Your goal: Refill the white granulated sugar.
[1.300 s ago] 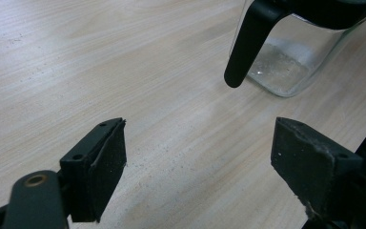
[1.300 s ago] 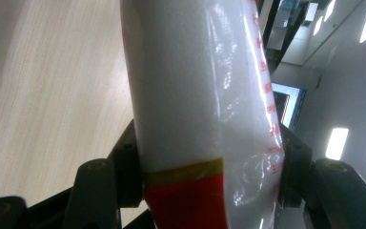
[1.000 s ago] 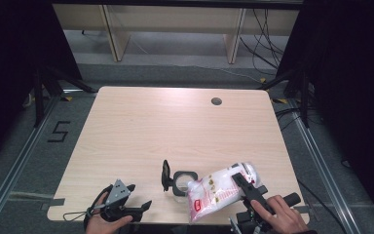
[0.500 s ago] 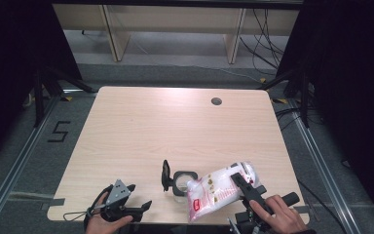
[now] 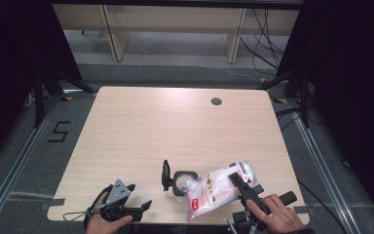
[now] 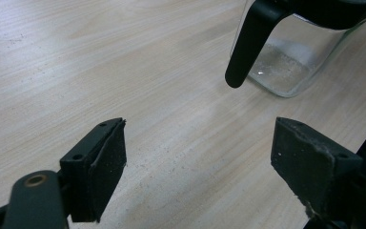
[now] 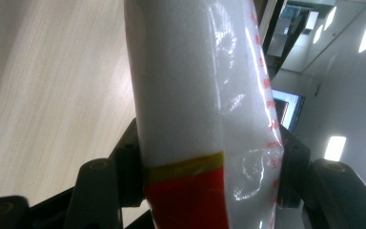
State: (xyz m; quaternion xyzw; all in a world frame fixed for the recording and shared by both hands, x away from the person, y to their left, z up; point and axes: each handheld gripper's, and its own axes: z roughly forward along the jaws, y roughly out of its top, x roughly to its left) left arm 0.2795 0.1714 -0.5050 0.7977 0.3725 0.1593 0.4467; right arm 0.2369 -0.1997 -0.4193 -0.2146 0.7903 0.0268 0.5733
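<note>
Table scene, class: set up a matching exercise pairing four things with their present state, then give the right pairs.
Things:
1. bag
2. jar
3. left gripper
4. right gripper

States:
A. open, nothing between its jaws
B. standing on the table, flip lid up
C. clamped on the bag
D. white with a red band, tilted toward the jar

Pairs: 1-D, 2-B, 3-A, 4-C
</note>
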